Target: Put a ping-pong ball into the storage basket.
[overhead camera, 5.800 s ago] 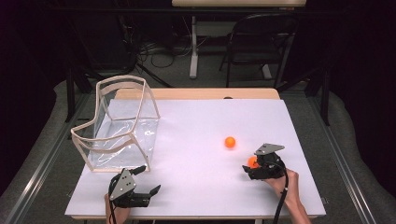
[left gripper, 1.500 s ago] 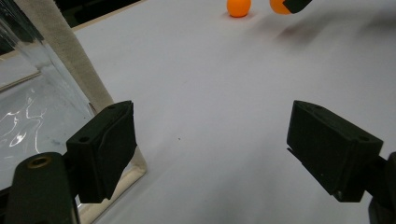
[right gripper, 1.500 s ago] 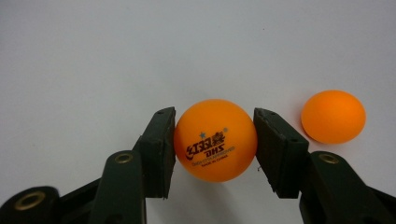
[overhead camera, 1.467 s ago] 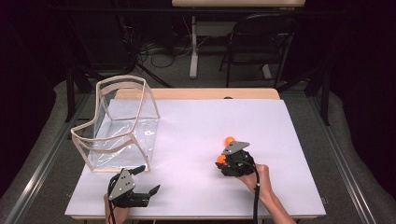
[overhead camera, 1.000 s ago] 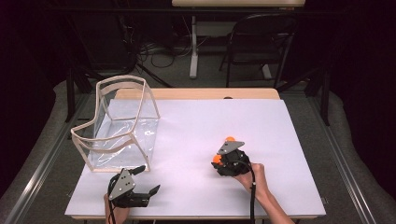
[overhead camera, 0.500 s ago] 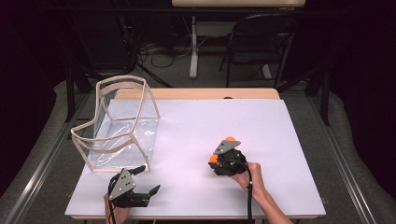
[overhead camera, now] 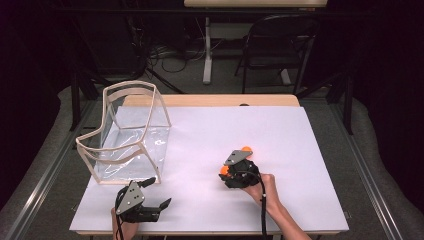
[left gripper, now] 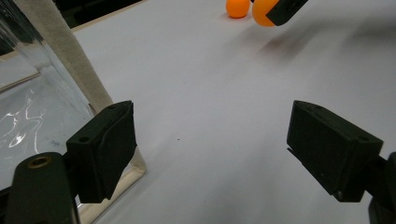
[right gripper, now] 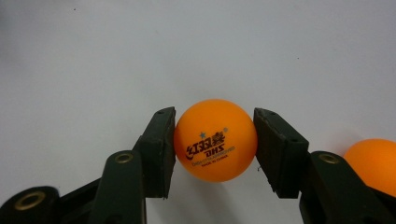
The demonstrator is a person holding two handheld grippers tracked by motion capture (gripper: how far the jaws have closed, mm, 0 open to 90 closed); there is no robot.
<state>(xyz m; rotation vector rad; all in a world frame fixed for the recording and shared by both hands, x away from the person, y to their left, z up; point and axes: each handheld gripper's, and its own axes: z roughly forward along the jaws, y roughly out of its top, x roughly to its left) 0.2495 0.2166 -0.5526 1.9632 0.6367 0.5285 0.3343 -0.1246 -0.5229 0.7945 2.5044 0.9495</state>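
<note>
Two orange balls sit on a white table (overhead camera: pixel 310 150). The right gripper (right gripper: pixel 212 140) clamps one ball (right gripper: pixel 215 139) between its black jaws, the pads pressing its left and right sides, a printed logo facing the camera. In the high view this gripper is near the table's middle, lifted slightly, with the held ball at its left tip. The second ball (overhead camera: pixel 246 149) lies loose on the table just behind the gripper, close to the held one. The left gripper (left gripper: pixel 224 154) rests near the front edge, jaws spread wide and empty, beside a clear bin (overhead camera: pixel 130 135) with a pale frame. Risks, as a judgement: the ball is smooth and round, so a loose or off-centre grip could let it squirt out and roll away; swinging the gripper could knock the loose ball off the table.
</note>
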